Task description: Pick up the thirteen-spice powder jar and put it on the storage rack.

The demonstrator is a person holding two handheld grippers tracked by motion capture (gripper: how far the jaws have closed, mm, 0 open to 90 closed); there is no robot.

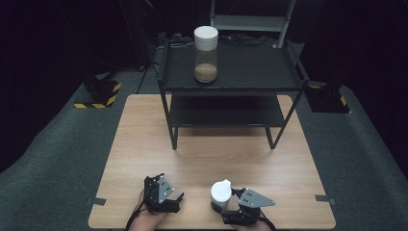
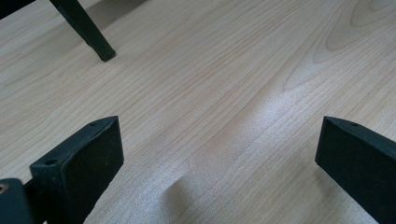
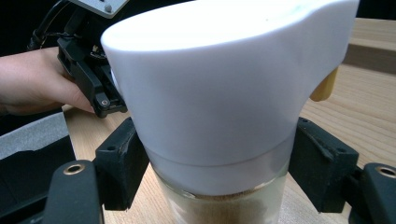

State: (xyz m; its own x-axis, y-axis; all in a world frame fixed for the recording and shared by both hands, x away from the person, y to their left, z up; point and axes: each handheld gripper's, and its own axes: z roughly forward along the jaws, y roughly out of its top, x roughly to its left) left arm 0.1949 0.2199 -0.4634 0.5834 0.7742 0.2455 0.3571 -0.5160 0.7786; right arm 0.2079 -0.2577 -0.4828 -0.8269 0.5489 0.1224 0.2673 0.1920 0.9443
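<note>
Two grippers sit at the near edge of a pale wood-grain tabletop. Going left to right: the left gripper rests low over bare wood, and in the left gripper view its chunky black fingers are spread wide with nothing between them, just smooth light grain and one thin black shelf leg up in the corner.

Next over, the right gripper is pinching a jar with a clear glass body and a tall matte white lid with a spout-like bulge on one side. In the right gripper view the blocky black fingers press on both sides right around where the lid meets the glass, and there's a brown sandy-looking fill at the bottom.

Farther back, mid-table, stands a black metal two-tier shelf. On its top tier, toward the left, sits a second jar, cylindrical, white lid, partly filled with the same brown grainy stuff.
</note>
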